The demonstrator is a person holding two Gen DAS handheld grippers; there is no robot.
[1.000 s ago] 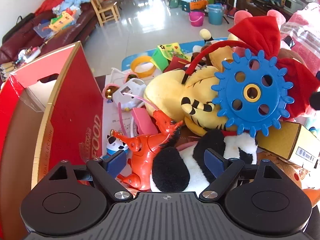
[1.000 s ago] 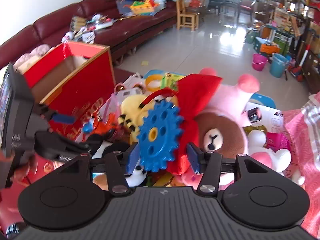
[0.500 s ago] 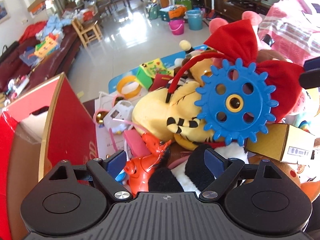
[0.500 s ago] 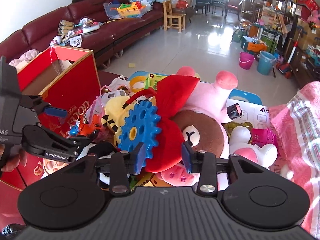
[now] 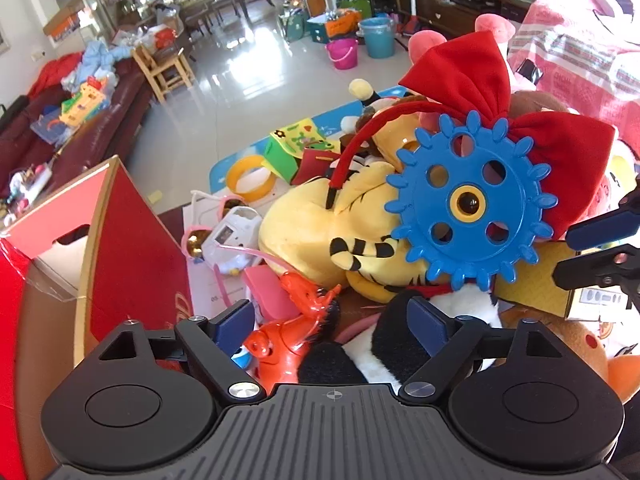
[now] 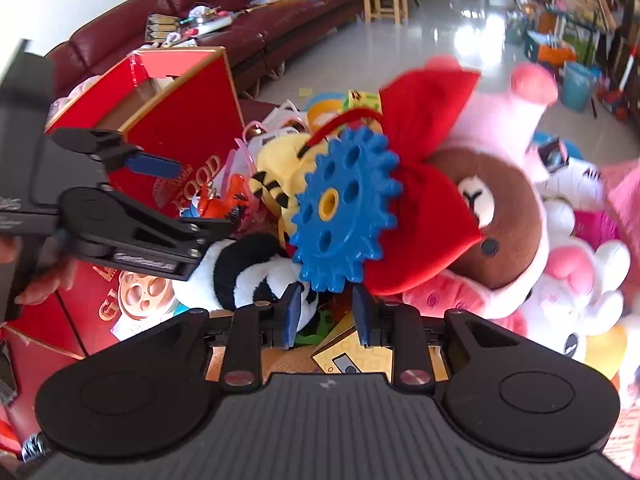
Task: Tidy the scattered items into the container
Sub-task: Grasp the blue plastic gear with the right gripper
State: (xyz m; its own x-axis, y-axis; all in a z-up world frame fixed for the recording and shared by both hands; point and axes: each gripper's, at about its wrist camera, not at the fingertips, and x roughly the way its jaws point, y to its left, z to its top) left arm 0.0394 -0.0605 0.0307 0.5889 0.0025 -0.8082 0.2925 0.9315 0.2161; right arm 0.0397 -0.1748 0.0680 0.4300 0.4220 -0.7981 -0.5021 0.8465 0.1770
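A blue toy gear [image 5: 468, 204] [image 6: 344, 208] leans on a red bow [image 5: 476, 72] atop a pile of plush toys. My right gripper [image 6: 328, 312] sits just below the gear's lower teeth. Its jaws are closing, and the teeth stand at the mouth of the gap without the pads pressing on them. It shows at the right edge of the left wrist view [image 5: 588, 248]. My left gripper [image 5: 332, 320] [image 6: 188, 196] is open over an orange dinosaur toy [image 5: 296, 324] and a black-and-white plush [image 5: 400, 344]. The red cardboard box [image 5: 132, 248] [image 6: 188, 120] stands open to the left.
A yellow striped plush [image 5: 312, 232], a brown bear plush [image 6: 492, 216], a yellow carton [image 5: 536, 284], pink and white plush toys [image 6: 572, 272] and small toys crowd the pile. A person's hand [image 6: 44, 284] holds the left gripper. Behind are a dark red sofa [image 6: 248, 8] and tiled floor.
The right gripper's jaws have narrowed and it has dropped toward the gear's lower edge, coming into the left wrist view at the right. The left gripper has rolled a little, staying open.
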